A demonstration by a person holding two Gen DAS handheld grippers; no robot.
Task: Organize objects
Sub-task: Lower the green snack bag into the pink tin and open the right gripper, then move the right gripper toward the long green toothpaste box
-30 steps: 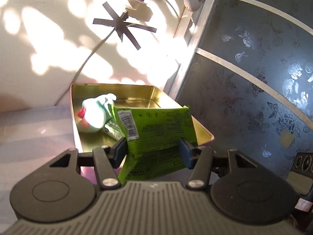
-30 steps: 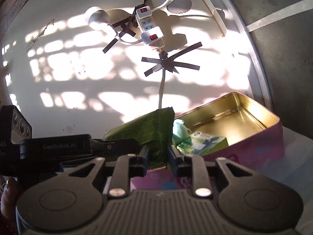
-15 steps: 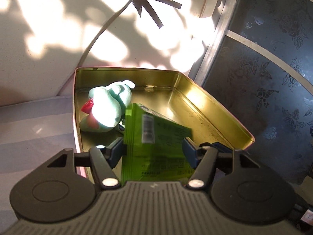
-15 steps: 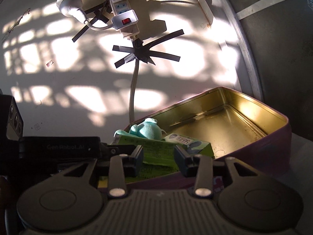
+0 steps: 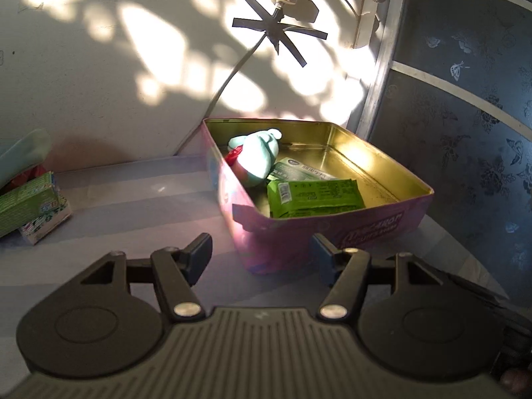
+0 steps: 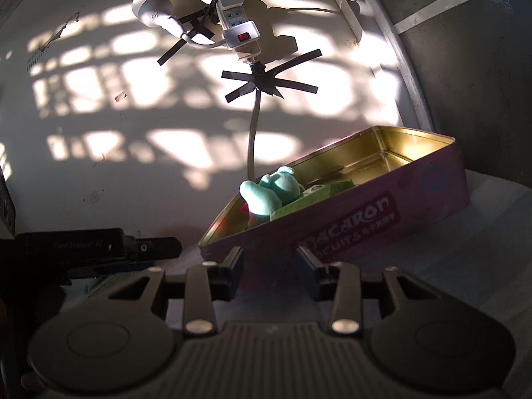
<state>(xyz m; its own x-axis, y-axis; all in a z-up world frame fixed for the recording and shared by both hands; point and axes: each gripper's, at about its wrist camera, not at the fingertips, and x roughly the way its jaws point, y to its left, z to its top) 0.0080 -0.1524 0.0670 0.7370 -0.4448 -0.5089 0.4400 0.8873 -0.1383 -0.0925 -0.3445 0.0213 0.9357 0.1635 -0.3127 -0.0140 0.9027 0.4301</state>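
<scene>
A pink tin (image 5: 382, 229) with a gold inside stands on the striped cloth by the wall. In it lie a flat green packet (image 5: 312, 198), a teal plush toy (image 5: 256, 158) and a green-white box (image 5: 299, 171). My left gripper (image 5: 261, 254) is open just short of the tin's near corner, with nothing held. From lower down, the right wrist view shows the tin's lettered side (image 6: 382, 219), the plush toy (image 6: 272, 193) and an edge of the packet (image 6: 299, 204). My right gripper (image 6: 269, 261) is open and holds nothing. The left gripper's body (image 6: 99, 249) shows at the left.
Green cartons (image 5: 23, 202) and a teal object (image 5: 23, 153) lie at the left of the cloth. A power strip (image 6: 239, 30) and its taped cable (image 6: 254, 123) hang on the wall behind the tin. A dark patterned panel (image 5: 465, 116) stands to the right.
Both grippers held the green packet over the tin, lowered it in and let go. The packet now lies flat in the tin, and both grippers have drawn back from it with open jaws.
</scene>
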